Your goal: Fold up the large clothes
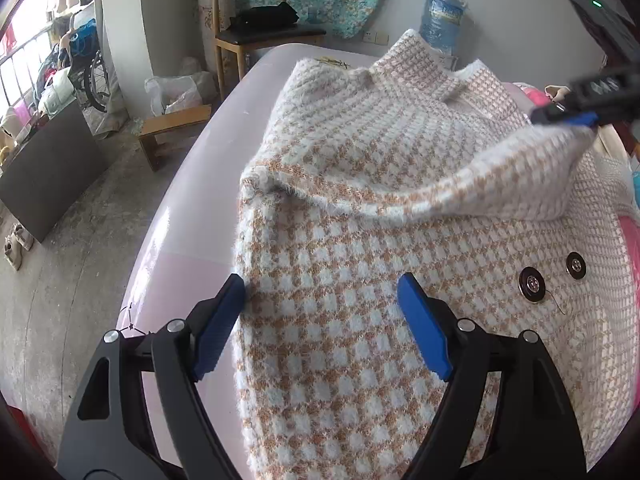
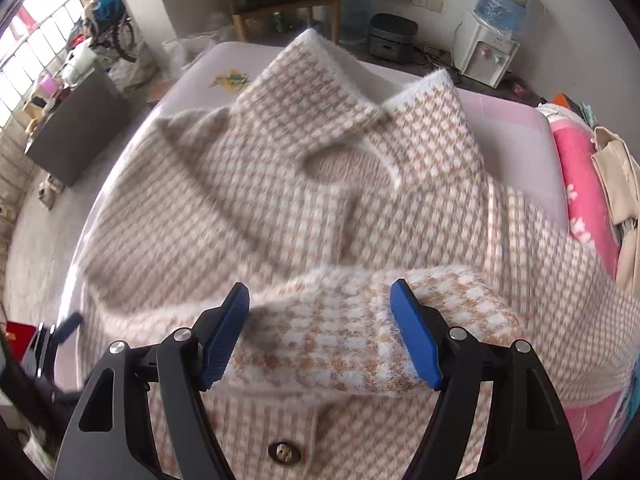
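A fuzzy white-and-tan checked coat [image 1: 360,208] lies face up on a pink table [image 1: 188,216], collar at the far end, with dark buttons [image 1: 532,285]. My left gripper [image 1: 322,312] is open just above the coat's left side edge, holding nothing. In the left wrist view my right gripper [image 1: 568,118] is at the upper right, at the end of a raised sleeve [image 1: 520,168]. In the right wrist view the right gripper [image 2: 320,312] has wide-apart fingers, with the sleeve cuff [image 2: 360,332] lying between them over the coat [image 2: 240,200].
A wooden chair [image 1: 256,32], a low stool [image 1: 172,128] and a dark board [image 1: 48,168] stand on the floor left of the table. A water dispenser [image 2: 486,46] stands behind. Pink fabric [image 2: 580,184] and other clothes lie at the table's right.
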The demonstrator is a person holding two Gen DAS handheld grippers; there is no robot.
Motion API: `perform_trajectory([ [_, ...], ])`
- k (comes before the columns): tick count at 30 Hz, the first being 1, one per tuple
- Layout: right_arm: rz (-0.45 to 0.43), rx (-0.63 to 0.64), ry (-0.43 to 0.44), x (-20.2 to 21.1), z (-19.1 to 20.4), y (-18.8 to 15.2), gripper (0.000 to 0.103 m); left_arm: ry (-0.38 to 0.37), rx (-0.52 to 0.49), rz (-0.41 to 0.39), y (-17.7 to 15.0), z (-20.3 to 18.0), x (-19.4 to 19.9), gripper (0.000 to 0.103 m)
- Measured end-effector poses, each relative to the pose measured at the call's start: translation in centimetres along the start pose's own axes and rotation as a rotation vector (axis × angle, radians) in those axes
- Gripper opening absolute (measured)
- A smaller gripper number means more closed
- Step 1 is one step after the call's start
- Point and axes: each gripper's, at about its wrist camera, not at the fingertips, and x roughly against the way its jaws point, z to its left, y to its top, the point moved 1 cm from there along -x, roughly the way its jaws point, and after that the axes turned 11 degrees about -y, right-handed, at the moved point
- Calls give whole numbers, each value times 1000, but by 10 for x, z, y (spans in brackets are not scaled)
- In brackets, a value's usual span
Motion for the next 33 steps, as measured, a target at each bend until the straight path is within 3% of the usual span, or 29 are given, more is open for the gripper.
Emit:
perform_trajectory([
  [3, 1, -6, 95, 30, -11, -67, 72, -27, 26, -21, 0, 4, 3, 75],
  [6, 75, -35, 144, 33, -25, -129, 72, -42, 41, -28, 0, 6, 3, 75],
  [8, 119, -106, 200, 31, -43, -155, 72, -29, 35, -26, -1, 6, 2, 75],
  [10, 96, -207, 246, 34, -69, -162, 72, -11, 29, -24, -1, 4, 1, 75],
  [16, 62, -563, 433, 18, -136, -145, 72, 30, 36, -23, 0, 4, -2, 75],
  [19, 62, -725, 521, 6, -155, -141, 72, 7, 77, -25, 0, 12, -2, 75],
  [22, 95, -799, 546, -10, -160, -139, 72, -11, 90, -34, -1, 14, -1, 75],
  [25, 207, -786, 584, -36, -148, -134, 72, -8, 88, -34, -1, 14, -1, 75],
  [27, 229, -743, 603, -44, -135, -124, 46, -8, 88, -34, -1, 14, -1, 75],
  [28, 222, -711, 584, -42, -131, -116, 41, -9, 88, -35, -1, 14, -1, 75],
  [30, 156, -643, 546, -28, -123, -88, 14, -11, 92, -40, -2, 14, 0, 75],
  [33, 45, -534, 544, 11, -103, -30, 13, -2, 93, -44, -3, 13, 1, 75],
])
